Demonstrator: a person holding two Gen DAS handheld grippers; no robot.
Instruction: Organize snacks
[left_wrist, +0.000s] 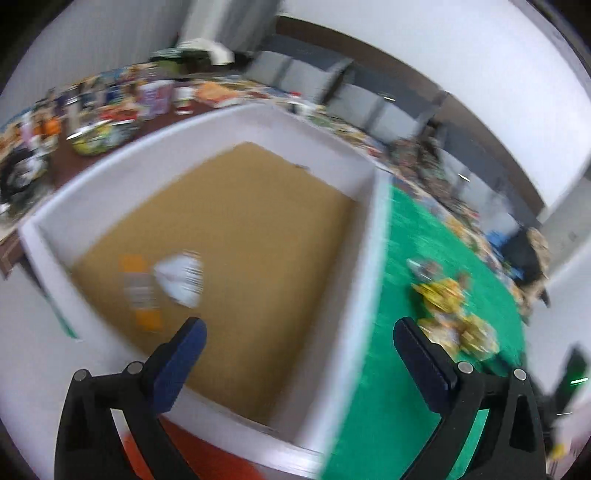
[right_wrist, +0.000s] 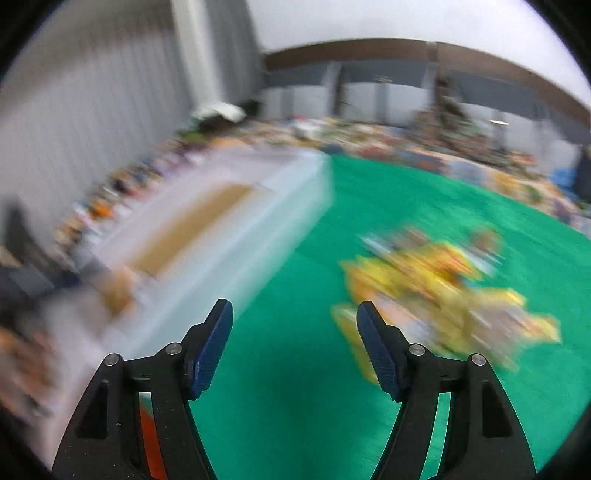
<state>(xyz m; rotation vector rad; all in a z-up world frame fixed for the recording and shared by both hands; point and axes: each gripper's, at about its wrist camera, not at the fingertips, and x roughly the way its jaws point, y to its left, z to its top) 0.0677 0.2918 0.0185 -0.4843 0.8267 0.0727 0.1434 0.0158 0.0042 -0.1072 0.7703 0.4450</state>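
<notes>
A white box (left_wrist: 373, 221) with a brown cardboard floor sits left of a green cloth (left_wrist: 399, 387). Inside it lie a white snack packet (left_wrist: 183, 277) and an orange and grey packet (left_wrist: 140, 291), both blurred. My left gripper (left_wrist: 299, 339) hangs open over the box's near corner with nothing between its fingers. A pile of yellow snack packets (left_wrist: 454, 314) lies on the cloth to its right. In the right wrist view my right gripper (right_wrist: 295, 332) stands open over the green cloth (right_wrist: 295, 406), empty, just left of the blurred yellow pile (right_wrist: 436, 291). The white box (right_wrist: 229, 236) is to its left.
Many other packets, cans and jars (left_wrist: 122, 103) crowd the dark table behind the box and along the cloth's far edge (right_wrist: 424, 147). A person's hand (right_wrist: 118, 288) shows blurred at the box's near end. Grey cabinets line the back wall.
</notes>
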